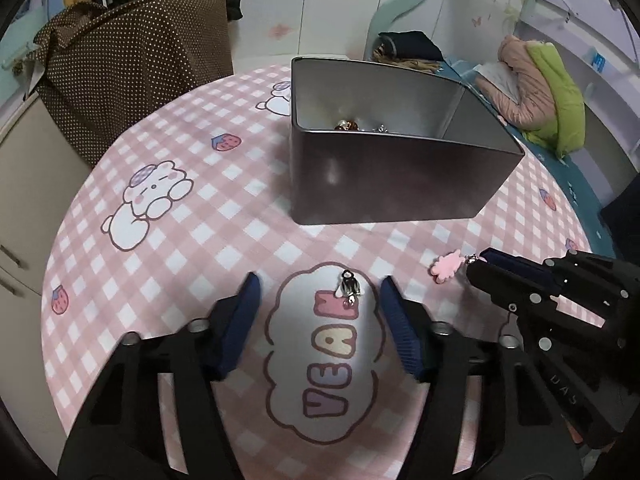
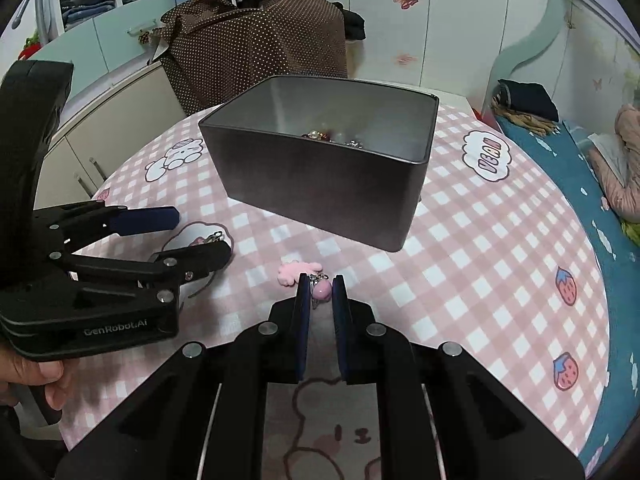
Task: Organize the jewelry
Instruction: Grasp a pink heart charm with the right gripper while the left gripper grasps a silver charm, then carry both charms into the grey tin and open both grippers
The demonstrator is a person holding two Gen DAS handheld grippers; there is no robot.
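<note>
The left claw stands open over the table, its 2 blue pads apart and clear of a small silver-and-black charm that lies on the cloth between them, nearer the right pad. Beyond it sits the dark metal tin, with a few pieces of jewelry inside. Further right, the right claw is closed on a pink charm, its fluffy pink tag sticking out past the tips.

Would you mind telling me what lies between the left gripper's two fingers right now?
A small silver charm lies there on the tablecloth, touching neither finger of the left gripper. The left wrist view shows it best.
</note>
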